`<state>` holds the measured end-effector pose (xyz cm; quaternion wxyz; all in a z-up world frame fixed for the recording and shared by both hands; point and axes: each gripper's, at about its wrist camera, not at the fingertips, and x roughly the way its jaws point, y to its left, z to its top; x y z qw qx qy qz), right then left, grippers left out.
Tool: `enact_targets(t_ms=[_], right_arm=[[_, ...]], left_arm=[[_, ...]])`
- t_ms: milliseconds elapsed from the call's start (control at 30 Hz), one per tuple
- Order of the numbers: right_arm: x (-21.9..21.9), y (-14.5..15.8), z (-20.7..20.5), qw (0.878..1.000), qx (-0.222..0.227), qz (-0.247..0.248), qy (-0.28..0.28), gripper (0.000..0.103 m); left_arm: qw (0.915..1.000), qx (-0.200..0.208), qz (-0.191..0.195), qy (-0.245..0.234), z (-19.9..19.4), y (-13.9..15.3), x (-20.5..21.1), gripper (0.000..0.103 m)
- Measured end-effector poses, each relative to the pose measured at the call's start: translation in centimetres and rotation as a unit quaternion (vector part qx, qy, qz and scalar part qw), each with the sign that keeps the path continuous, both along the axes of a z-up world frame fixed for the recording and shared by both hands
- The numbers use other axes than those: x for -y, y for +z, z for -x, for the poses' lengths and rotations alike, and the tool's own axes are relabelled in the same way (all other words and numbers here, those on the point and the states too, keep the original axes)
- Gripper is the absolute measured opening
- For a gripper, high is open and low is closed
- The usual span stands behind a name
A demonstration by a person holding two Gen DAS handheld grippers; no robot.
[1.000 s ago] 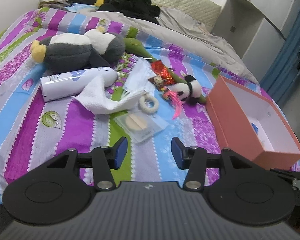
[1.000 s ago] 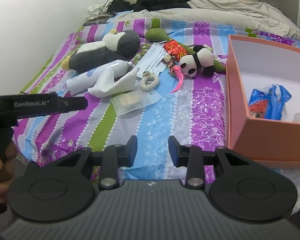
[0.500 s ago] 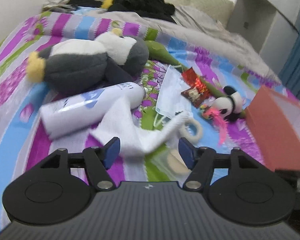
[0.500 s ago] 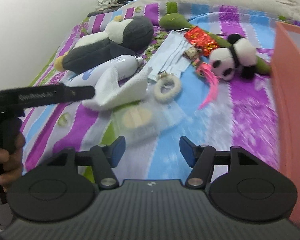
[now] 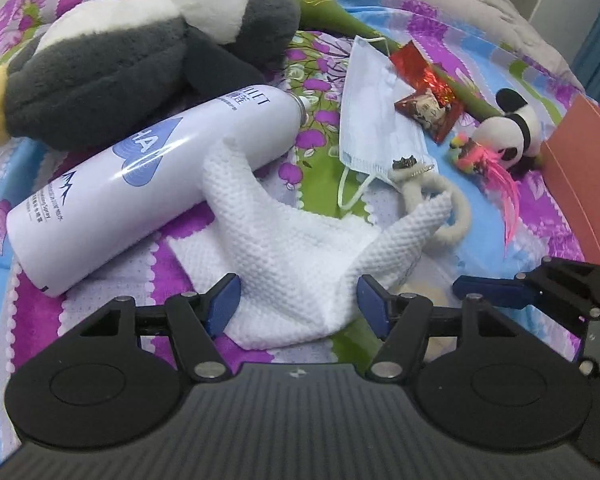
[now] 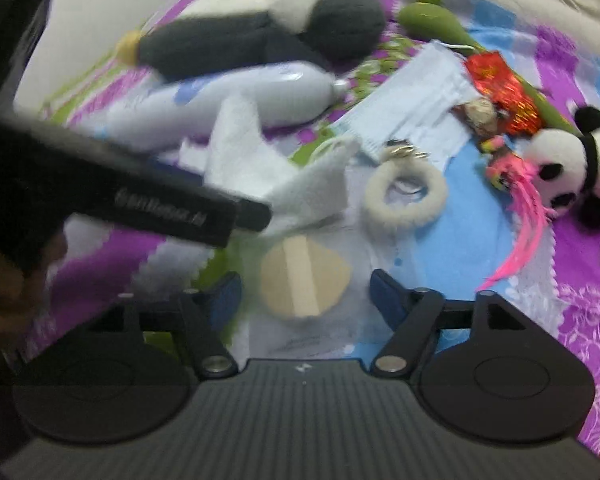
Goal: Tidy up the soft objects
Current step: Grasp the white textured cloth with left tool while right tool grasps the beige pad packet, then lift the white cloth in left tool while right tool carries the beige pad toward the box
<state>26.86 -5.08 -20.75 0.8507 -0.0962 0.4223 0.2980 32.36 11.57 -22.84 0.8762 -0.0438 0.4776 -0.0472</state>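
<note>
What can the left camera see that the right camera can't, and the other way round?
Only the left wrist view shows the orange box at its right edge, and the left gripper with the white cloth between its open fingers. Only the right wrist view shows the beige powder puff clearly, lying between the right gripper, whose jaws are opening. Both show the big grey plush, white spray bottle, face mask, fluffy ring and little panda.

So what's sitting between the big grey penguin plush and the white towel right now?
The white spray bottle lies on its side between the penguin plush and the white towel, with a towel corner draped against it. The left wrist view shows it clearest.
</note>
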Motion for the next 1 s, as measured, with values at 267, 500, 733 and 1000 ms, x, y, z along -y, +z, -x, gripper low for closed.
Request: enact_targets(t_ms=[267, 500, 733, 1000], right_arm=[[0.7, -0.7, 1.5, 0.998, 0.049, -0.022, -0.045, 0.063], [1.6, 0.4, 1.3, 0.996, 0.016, -0.027, -0.085, 0.036], [3.3, 2.0, 3.7, 0.994, 0.029, -0.018, -0.103, 0.028], [5.9, 4.8, 7.6, 0.99, 0.043, -0.027, -0.129, 0.028]], left_arm=[[0.9971, 0.071, -0.021, -0.017, 2.0, -0.9, 1.2, 0.038], [0.9967, 0.076, 0.022, 0.017, 3.2, 1.1, 0.8, 0.012], [0.9947, 0.084, 0.046, 0.036, 6.8, 2.8, 1.2, 0.012], [0.9923, 0.093, 0.07, 0.042, 11.2, 4.9, 2.7, 0.012]])
